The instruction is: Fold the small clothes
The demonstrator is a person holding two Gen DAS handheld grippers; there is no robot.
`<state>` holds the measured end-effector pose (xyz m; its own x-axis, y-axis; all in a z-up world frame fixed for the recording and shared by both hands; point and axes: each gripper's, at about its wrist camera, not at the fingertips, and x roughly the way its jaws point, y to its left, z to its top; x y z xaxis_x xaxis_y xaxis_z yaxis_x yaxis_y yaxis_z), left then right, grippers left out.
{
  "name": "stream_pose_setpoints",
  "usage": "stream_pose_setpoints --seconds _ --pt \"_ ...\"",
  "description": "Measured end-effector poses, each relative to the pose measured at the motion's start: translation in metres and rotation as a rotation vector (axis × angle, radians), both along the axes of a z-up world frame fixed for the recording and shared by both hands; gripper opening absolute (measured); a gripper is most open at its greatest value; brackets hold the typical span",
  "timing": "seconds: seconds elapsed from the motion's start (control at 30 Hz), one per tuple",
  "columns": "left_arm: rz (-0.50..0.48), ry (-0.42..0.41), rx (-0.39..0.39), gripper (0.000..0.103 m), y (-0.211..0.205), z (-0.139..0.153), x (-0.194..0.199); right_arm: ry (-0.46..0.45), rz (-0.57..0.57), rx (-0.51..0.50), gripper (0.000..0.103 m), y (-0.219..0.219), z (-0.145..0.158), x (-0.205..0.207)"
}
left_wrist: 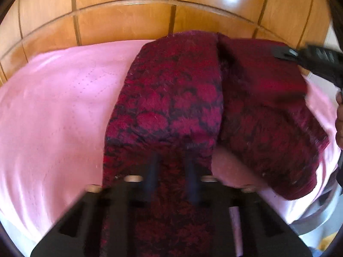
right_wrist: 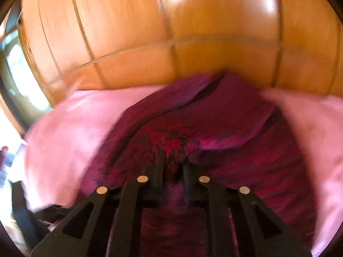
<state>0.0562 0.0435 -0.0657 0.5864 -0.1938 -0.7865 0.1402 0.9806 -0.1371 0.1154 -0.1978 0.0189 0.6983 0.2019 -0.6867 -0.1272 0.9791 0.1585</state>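
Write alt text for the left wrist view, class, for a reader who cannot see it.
The left gripper is shut on the near edge of a dark red patterned garment lying on a pink sheet. The right gripper reaches onto the garment's far right part; a wooden headboard stands behind.

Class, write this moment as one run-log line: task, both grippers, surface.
task: fold garment | left gripper: shut on red garment | right gripper: shut on red garment | surface: pink sheet

Right gripper [right_wrist: 173, 160] is pinching a fold of the dark red patterned garment [right_wrist: 214, 124], which is lying on pink bedding [right_wrist: 64, 128]; wooden headboard [right_wrist: 171, 32] is standing behind. View is blurring.
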Motion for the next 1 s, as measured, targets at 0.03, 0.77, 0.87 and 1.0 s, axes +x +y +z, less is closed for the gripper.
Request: stream_pose_setpoints --seconds 0.03,0.77,0.87,1.0 --pt "0.009 0.007 -0.032 0.0 0.009 0.003 0.003 -0.019 -0.017 -0.005 0.011 -0.01 0.006 -0.003" --pt "0.083 -0.074 -0.117 0.075 0.023 0.048 0.016 0.243 -0.819 -0.084 0.025 -0.335 -0.048 0.084" --pt "-0.084 -0.065 0.045 0.075 -0.016 0.034 0.004 0.227 -0.912 -0.003 0.055 -0.364 -0.042 0.073" --pt "-0.125 -0.002 0.109 0.077 -0.013 0.011 -0.021 0.168 -0.899 -0.055 0.078 -0.358 -0.023 0.048"
